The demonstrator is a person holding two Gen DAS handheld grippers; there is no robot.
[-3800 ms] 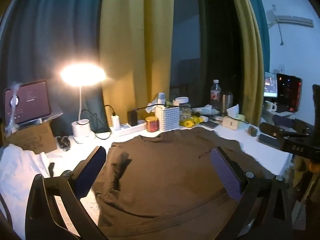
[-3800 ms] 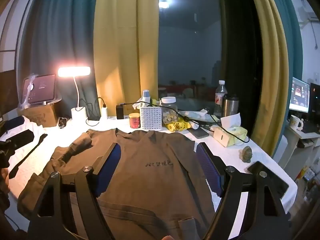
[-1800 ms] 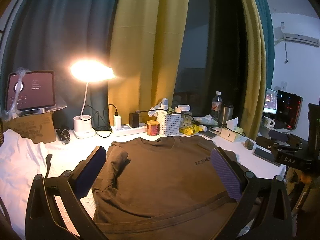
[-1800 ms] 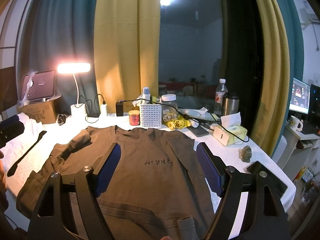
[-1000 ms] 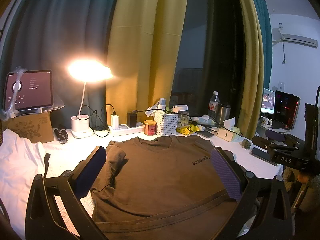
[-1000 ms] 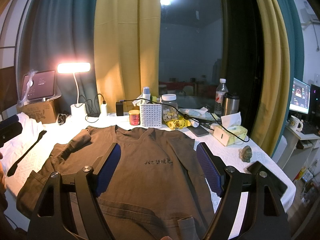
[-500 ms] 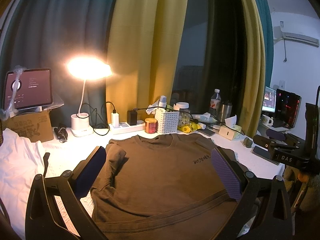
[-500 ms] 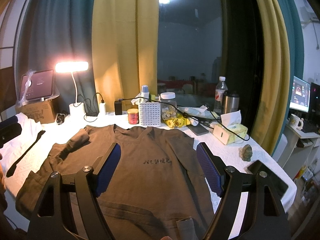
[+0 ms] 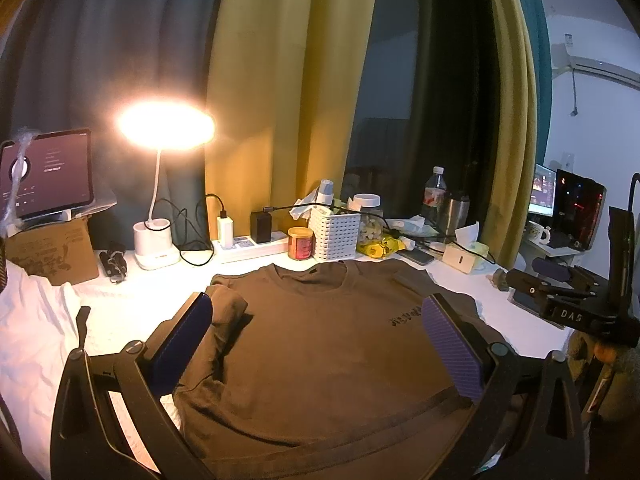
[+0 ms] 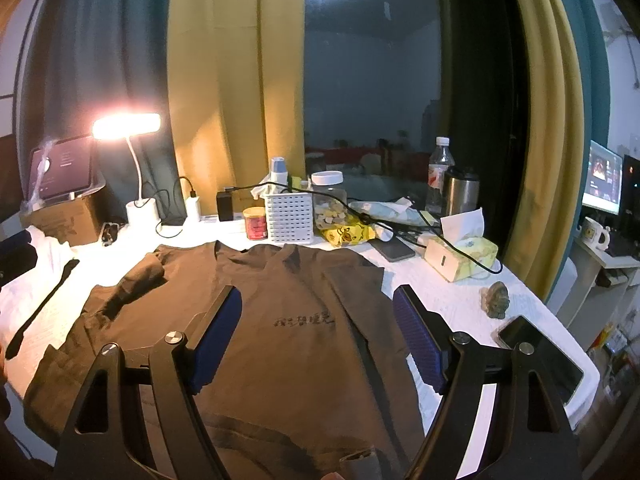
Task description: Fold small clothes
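Note:
A brown long-sleeved shirt (image 9: 320,344) lies face up on the white table, collar toward the curtains. Its left sleeve (image 9: 224,312) is folded in and bunched; in the right wrist view the same shirt (image 10: 296,344) shows its right sleeve (image 10: 360,300) folded over the body. My left gripper (image 9: 318,338) hangs open above the shirt's middle, nothing between its blue pads. My right gripper (image 10: 318,332) also stands open over the chest print. The right gripper's body (image 9: 576,312) shows at the left view's right edge.
A lit desk lamp (image 9: 160,184), power strip (image 9: 248,246), red jar (image 9: 300,243), white basket (image 9: 334,232), bottle (image 10: 438,176), steel flask (image 10: 462,196) and tissue box (image 10: 460,254) line the table's back. A phone (image 10: 540,354) lies at the right edge. White cloth (image 9: 28,320) sits left.
Both grippers stayed open and drifted only slightly above the shirt; the views shifted a little. The shirt has not moved.

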